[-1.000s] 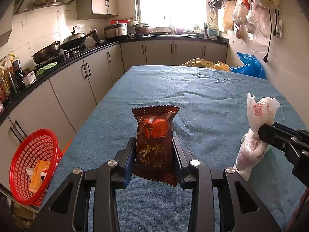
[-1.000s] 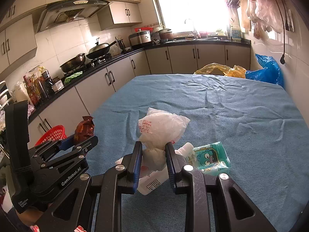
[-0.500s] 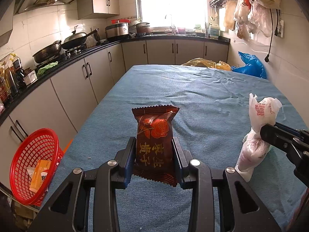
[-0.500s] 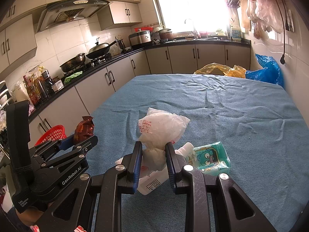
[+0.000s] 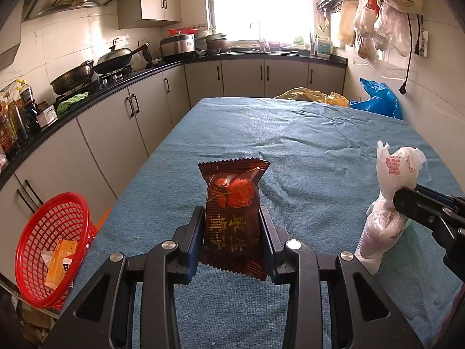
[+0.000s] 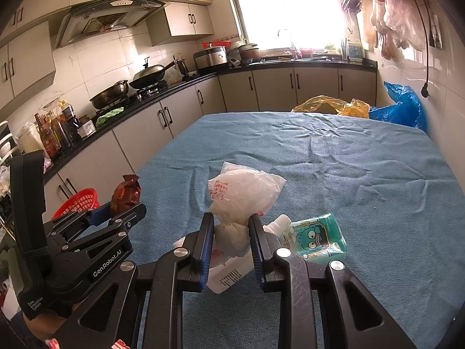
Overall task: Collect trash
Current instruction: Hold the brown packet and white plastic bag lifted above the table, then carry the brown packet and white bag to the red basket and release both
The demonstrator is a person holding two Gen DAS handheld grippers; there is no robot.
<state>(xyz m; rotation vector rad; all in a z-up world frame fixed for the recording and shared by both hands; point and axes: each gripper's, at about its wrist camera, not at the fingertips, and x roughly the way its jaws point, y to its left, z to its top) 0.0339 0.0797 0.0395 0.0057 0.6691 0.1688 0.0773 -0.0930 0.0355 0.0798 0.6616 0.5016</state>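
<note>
jaws of the left gripper clench a brown snack packet with a red rose and gold chinese characters; jaws of the right gripper clench a knotted white plastic bag with red print. both are lifted off the blue-clothed counter, presumably bound for the red basket. the left gripper body reads "genrobot.ai".

Two wrist cameras, side by side, both facing the window end of the kitchen

We look from each gripper along its own fingers, tilted down over the blue-covered surface, close above its near end. From the left view we see the right gripper at the right edge; from the right view the left gripper shows at the left. Both share the surface, the counter and the red basket.
</note>
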